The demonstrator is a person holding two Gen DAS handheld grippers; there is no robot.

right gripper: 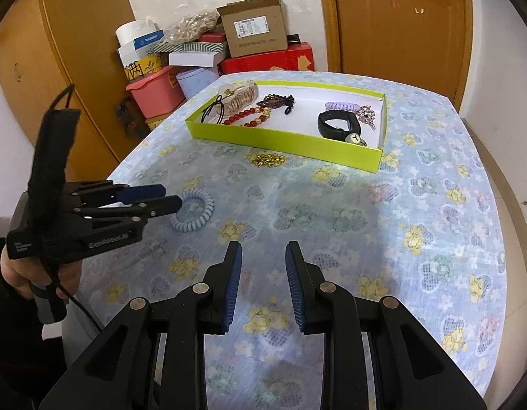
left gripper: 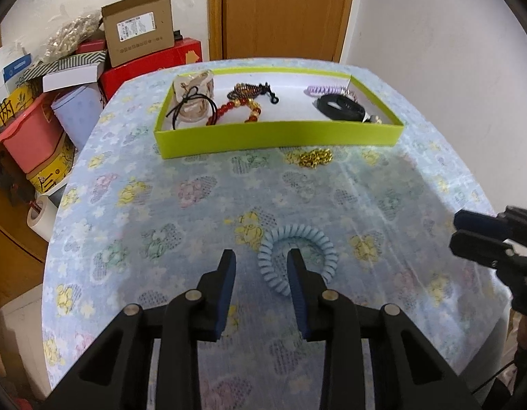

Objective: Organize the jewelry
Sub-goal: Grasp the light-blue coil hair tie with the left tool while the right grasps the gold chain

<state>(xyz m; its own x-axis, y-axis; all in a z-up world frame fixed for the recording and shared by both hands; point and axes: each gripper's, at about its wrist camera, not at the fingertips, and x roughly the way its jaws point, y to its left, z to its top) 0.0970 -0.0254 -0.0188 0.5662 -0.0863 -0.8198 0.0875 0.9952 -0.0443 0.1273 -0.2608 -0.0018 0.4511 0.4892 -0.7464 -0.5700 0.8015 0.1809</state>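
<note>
A light blue spiral hair tie (left gripper: 299,258) lies on the flowered tablecloth; it also shows in the right wrist view (right gripper: 194,214). My left gripper (left gripper: 261,259) is open, its right finger inside the tie's ring, its left finger outside. In the right wrist view the left gripper (right gripper: 171,197) sits at the tie's left edge. My right gripper (right gripper: 263,256) is open and empty above bare cloth. A gold chain (left gripper: 311,159) lies in front of the lime-green tray (left gripper: 280,136), which holds a hair claw, red beads, a purple tie and a black band.
The tray (right gripper: 283,138) sits at the table's far side with the gold chain (right gripper: 268,160) before it. Boxes and a pink tub (left gripper: 29,136) are stacked beyond the table's left edge. A wooden door (right gripper: 400,20) stands behind.
</note>
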